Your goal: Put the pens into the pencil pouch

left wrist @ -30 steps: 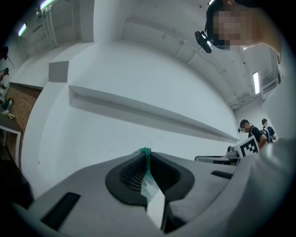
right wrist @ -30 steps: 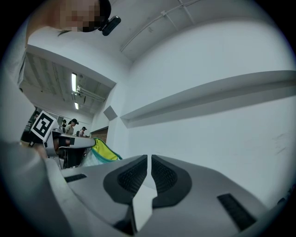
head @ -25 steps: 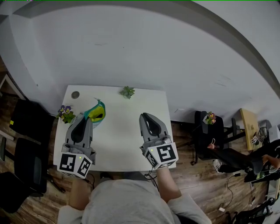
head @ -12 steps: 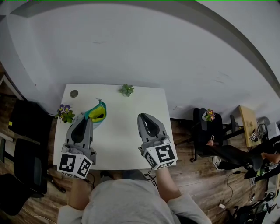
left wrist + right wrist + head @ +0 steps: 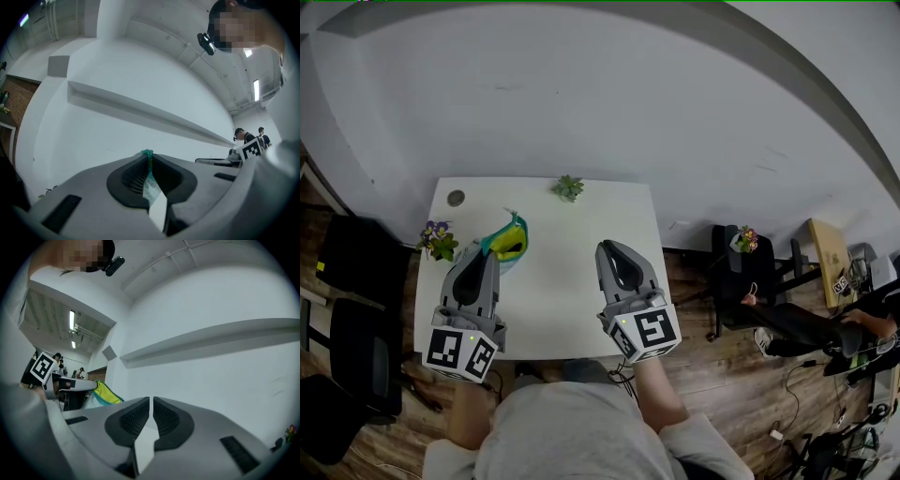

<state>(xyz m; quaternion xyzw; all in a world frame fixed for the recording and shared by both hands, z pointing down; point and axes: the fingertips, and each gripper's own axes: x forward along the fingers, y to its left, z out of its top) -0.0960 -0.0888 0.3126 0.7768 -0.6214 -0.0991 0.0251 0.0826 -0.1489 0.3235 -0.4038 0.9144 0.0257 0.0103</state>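
A teal and yellow pencil pouch hangs over the left part of the white table. My left gripper is shut on the pouch's thin teal edge, which shows between the jaws of the left gripper in its own view. My right gripper hovers over the table's right half, shut with nothing between its fingers. In the right gripper view the pouch shows to the left of the right gripper. No pens are visible.
A small green plant stands at the table's far edge, a flower pot at its left edge and a round disc in the far left corner. Black chairs stand left, another chair right.
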